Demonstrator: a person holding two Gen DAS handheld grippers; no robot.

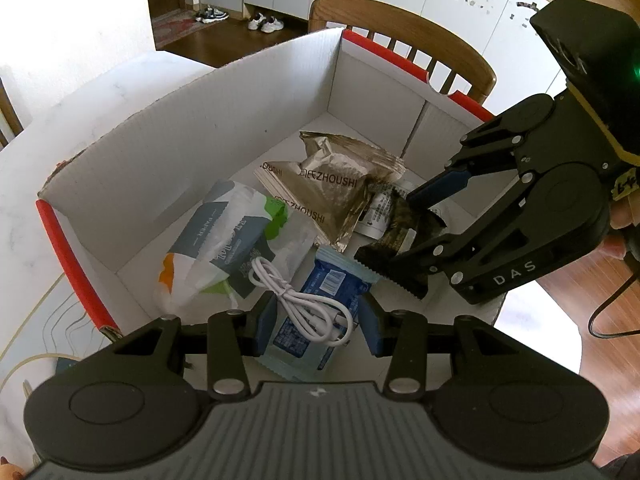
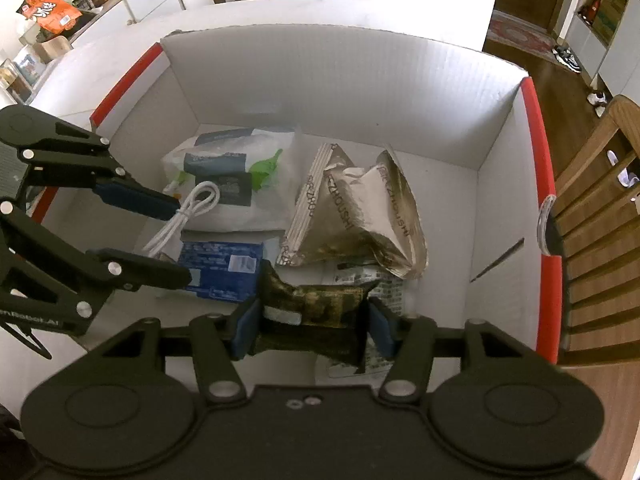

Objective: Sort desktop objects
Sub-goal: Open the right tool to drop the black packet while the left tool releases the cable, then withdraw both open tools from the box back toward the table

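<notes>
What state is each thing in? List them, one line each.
left gripper: open, over the white cable.
right gripper: shut on the dark snack packet.
white cable: coiled, lying on the blue packet.
box: open-topped, holding the items.
silver packets: crumpled, piled in the box.
tissue pack: lying flat in the box.

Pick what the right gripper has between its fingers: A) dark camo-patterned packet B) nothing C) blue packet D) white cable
A: in the right wrist view the right gripper has both pads pressed against the dark camo-patterned packet over the white box.
</notes>
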